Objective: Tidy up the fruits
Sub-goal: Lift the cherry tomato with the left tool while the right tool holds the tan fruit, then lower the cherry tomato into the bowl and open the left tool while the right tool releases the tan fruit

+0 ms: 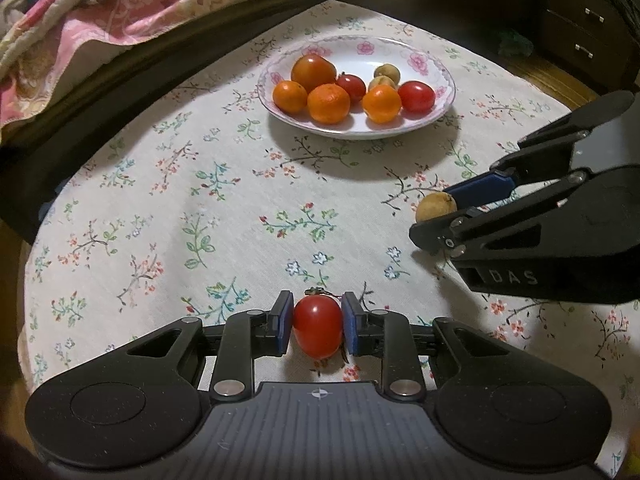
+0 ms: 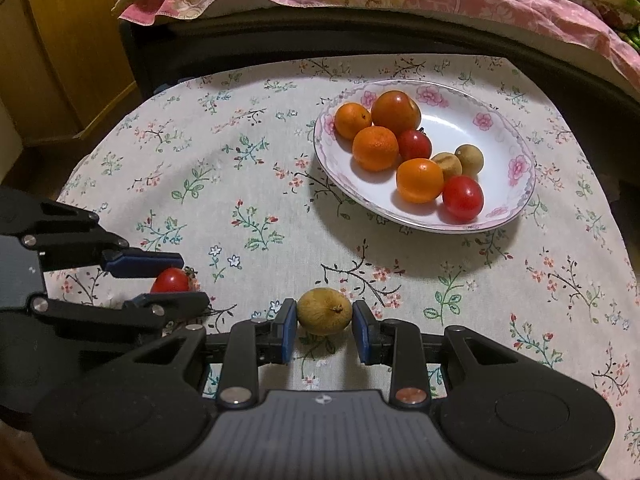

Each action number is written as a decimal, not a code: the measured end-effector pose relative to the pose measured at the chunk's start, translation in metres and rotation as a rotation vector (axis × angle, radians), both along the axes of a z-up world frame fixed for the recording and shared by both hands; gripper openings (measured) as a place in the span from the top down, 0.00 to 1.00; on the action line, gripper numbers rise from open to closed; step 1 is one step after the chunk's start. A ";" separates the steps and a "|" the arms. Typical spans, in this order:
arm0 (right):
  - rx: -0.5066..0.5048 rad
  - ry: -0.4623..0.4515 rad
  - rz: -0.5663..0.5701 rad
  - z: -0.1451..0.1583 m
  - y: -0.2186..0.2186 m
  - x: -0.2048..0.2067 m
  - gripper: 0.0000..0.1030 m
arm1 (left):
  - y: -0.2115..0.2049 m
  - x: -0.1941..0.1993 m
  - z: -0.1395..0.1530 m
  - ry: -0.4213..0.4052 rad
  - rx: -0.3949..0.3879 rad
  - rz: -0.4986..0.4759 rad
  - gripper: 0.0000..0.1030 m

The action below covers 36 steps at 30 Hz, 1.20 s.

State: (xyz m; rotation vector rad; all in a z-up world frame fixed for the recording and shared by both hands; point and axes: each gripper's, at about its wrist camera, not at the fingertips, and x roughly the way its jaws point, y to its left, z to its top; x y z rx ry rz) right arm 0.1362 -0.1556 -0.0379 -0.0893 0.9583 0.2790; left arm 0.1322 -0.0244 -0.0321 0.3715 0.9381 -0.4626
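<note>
Two matte black grippers: left gripper (image 1: 318, 322), right gripper (image 2: 324, 330). Blue pads (image 1: 285, 322) on the fingers, silver rivets (image 1: 229, 387) at the joints, ribbed grey centre plate (image 1: 320, 420) with crosshair mark, raised "DAS" lettering (image 1: 513, 277) on one side.

a floral tablecloth (image 1: 168, 184) in cream, sprigged with green leaves and small red blossoms, covers the round table. beyond its far edge, toward twelve o'clock, a dark curved bed frame (image 2: 360, 40) carries a rumpled pink patterned quilt (image 1: 120, 4). in the left wrist view a dark wooden drawer unit (image 1: 580, 32) with metal pulls stands at two o'clock. in the right wrist view a yellow wooden cabinet (image 2: 68, 52) fills ten o'clock. the light is warm and dim.
</note>
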 end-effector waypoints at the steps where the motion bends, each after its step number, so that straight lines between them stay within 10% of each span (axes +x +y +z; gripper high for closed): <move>1: 0.001 -0.002 -0.001 0.001 0.000 0.000 0.68 | 0.000 0.001 0.001 -0.003 0.000 0.002 0.67; 36: 0.093 -0.106 -0.154 0.038 -0.053 0.027 0.68 | -0.046 0.042 0.040 -0.092 -0.097 0.029 0.69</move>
